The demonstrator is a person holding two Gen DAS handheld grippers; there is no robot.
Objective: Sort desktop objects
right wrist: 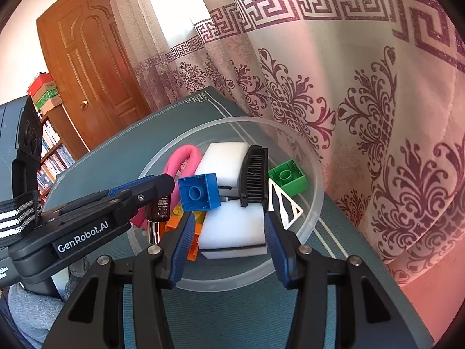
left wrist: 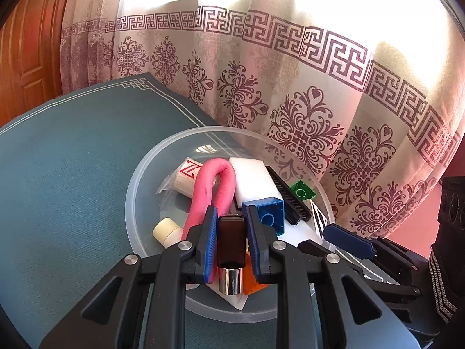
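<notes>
Patterned cream curtains (left wrist: pixel 305 93) hang behind a teal-covered worktop (left wrist: pixel 72 160) bearing a clear round plastic bowl (right wrist: pixel 315 203) of small things. Over the bowl, the left gripper (left wrist: pixel 231 234) is clamped on a dark brown tube with a shiny silver cap (left wrist: pixel 231 250), cap end toward the camera. Inside lie a blue plastic building block (right wrist: pixel 199 192), a green block (right wrist: pixel 287 177), a pink foam roller (left wrist: pixel 209 186), a black comb (right wrist: pixel 254 174) and white sponges (right wrist: pixel 232 232). The right gripper (right wrist: pixel 228 224) hovers part open at the near rim, holding nothing
</notes>
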